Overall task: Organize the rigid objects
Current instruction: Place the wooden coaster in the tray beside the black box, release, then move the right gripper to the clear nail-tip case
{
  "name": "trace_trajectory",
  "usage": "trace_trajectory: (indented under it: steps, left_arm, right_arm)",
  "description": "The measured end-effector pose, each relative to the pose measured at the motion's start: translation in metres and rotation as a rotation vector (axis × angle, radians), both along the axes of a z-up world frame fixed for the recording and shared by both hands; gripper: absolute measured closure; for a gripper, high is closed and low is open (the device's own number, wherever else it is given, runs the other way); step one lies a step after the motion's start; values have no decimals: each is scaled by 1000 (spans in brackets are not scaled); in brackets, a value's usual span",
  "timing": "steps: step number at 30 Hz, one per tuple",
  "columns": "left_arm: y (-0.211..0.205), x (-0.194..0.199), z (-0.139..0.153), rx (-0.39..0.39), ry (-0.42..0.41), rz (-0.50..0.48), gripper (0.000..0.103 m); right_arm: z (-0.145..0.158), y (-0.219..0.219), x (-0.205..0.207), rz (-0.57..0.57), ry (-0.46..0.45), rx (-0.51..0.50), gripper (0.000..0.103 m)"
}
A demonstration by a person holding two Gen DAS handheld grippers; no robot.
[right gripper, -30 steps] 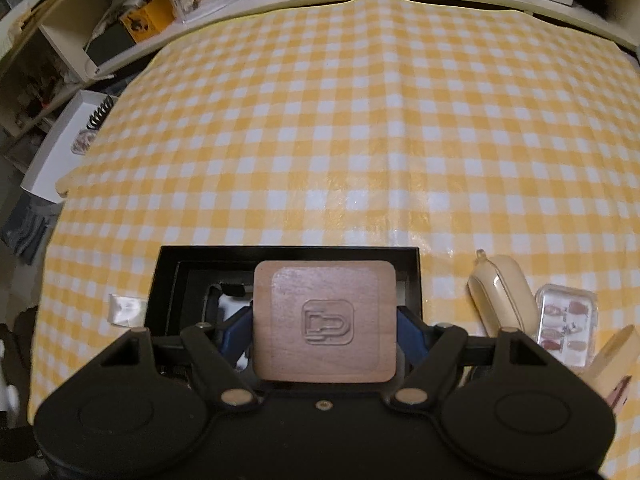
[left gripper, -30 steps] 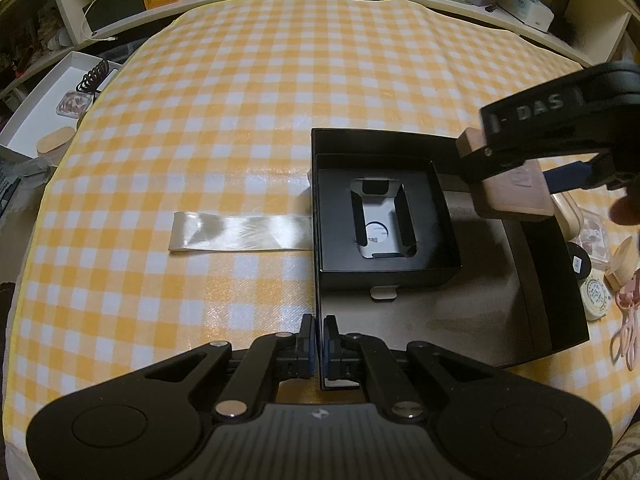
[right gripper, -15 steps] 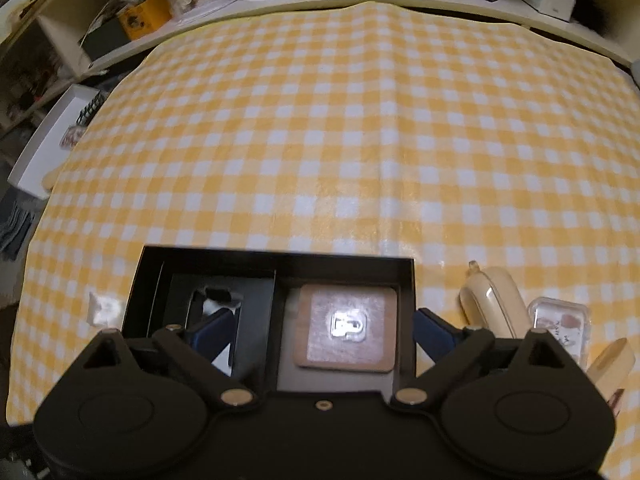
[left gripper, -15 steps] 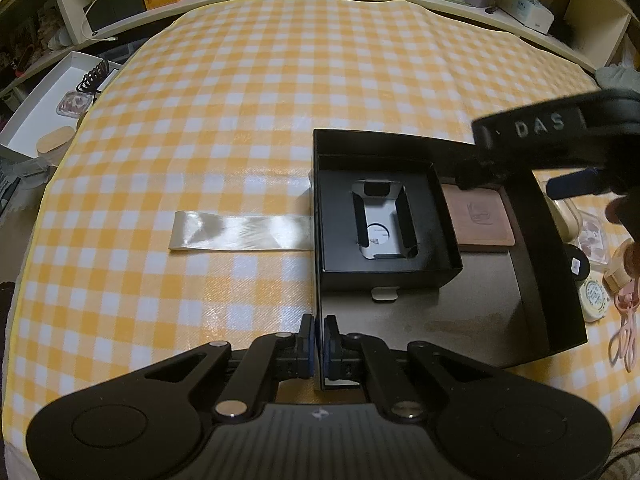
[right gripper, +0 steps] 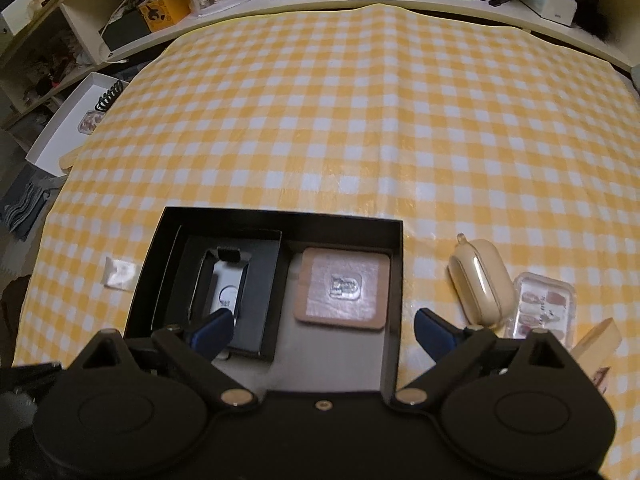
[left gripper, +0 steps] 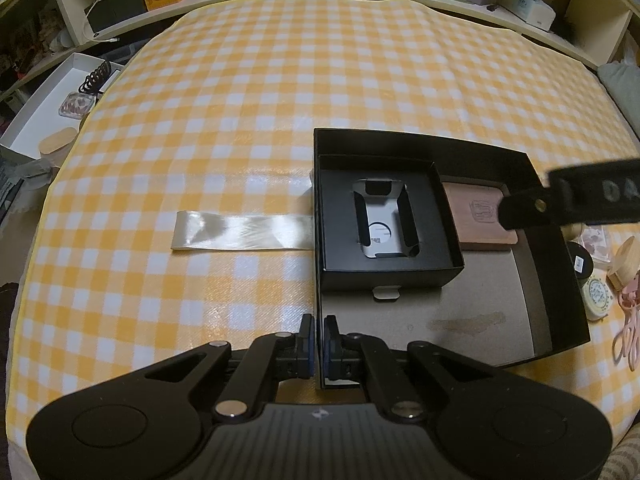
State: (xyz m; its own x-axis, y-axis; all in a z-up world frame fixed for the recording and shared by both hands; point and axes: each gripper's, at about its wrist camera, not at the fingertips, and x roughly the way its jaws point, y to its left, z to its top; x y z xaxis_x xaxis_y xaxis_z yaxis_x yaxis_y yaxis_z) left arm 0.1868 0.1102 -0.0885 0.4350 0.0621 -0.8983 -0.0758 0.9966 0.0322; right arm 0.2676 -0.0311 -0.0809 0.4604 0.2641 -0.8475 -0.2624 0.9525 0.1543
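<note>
A large black open box (left gripper: 558,280) (right gripper: 394,264) lies on the checked tablecloth. Inside it on the left sits a smaller black box (left gripper: 448,220) (right gripper: 172,280) with a grey insert. A square wooden coaster (left gripper: 470,216) (right gripper: 342,288) lies flat in the big box's back right corner. My left gripper (left gripper: 319,344) is shut on the near left wall of the big box. My right gripper (right gripper: 322,330) is open and empty, raised above the big box; its body shows in the left wrist view (left gripper: 576,200).
A cream earbud case (right gripper: 480,284), a clear nail-tip case (right gripper: 544,304) and a wooden piece (right gripper: 596,340) lie right of the box. A clear plastic strip (left gripper: 240,232) lies left of it. A white tray (left gripper: 44,116) and shelves ring the table.
My right gripper opened and let the wooden coaster go into the big box, then drew back up and to the right. The left gripper has not moved.
</note>
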Motion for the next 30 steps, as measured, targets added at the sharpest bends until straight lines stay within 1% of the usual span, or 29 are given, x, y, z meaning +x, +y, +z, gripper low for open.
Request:
trace_trajectory:
  steps: [6,14,20,24,30]
  left_arm:
    - [1,0,0,3,3,-2,99]
    - [1,0,1,5,4,-3,99]
    - [2,-1,3,-5,-2,1,99]
    - [2,-2,4,-5,-2,1,96]
    - [3,-2,5,-5,-1,2,96]
  right_arm:
    - [16,-16,-33,27,-16,25,5]
    - [38,-51,-96,71,-36,47,4]
    - [52,-87,-145,97,-67,69,3]
    - [60,-111,-169,106,-104,92,1]
    - [67,-154,-202,100,-142,125,0]
